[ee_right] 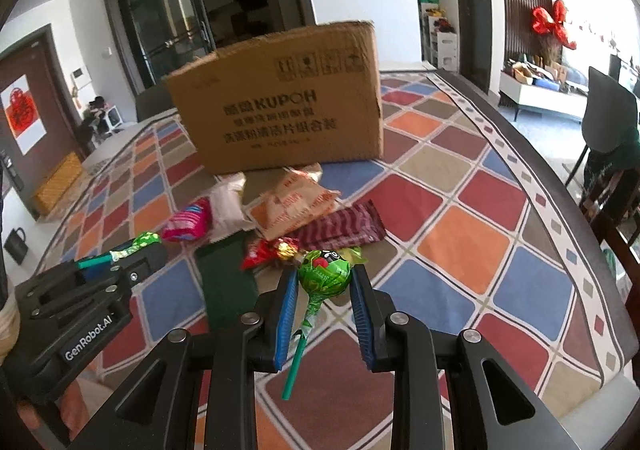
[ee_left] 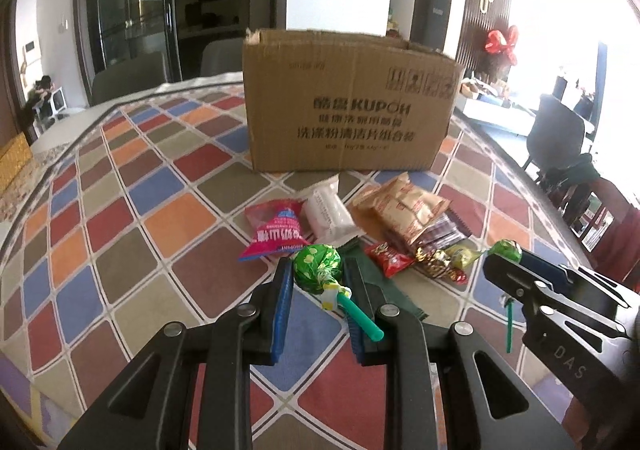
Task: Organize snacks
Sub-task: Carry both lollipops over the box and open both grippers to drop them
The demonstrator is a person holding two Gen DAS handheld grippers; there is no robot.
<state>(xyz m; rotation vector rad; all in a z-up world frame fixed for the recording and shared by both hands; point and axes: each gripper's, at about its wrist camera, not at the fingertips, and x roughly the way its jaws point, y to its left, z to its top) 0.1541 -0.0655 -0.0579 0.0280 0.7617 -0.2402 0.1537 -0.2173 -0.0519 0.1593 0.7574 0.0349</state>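
Observation:
My left gripper (ee_left: 320, 270) is shut on a green-wrapped lollipop (ee_left: 317, 265) with a teal stick, held above the tablecloth. My right gripper (ee_right: 325, 276) is shut on a second green lollipop (ee_right: 326, 273), its stick hanging down. Each gripper shows in the other's view: the right one (ee_left: 505, 254), the left one (ee_right: 154, 244). An open cardboard box (ee_left: 348, 101) stands upright behind the snack pile and also shows in the right wrist view (ee_right: 280, 105). In the pile lie a pink packet (ee_left: 274, 228), a white packet (ee_left: 328, 211), a tan packet (ee_left: 408, 209), and small red and gold candies (ee_left: 390, 258).
A dark green wrapper (ee_right: 226, 282) lies flat in front of the pile. A maroon striped packet (ee_right: 340, 228) lies on the pile's right side. The checkered tablecloth (ee_left: 140, 209) covers the table. Chairs stand at the far side and at the right edge (ee_right: 608, 121).

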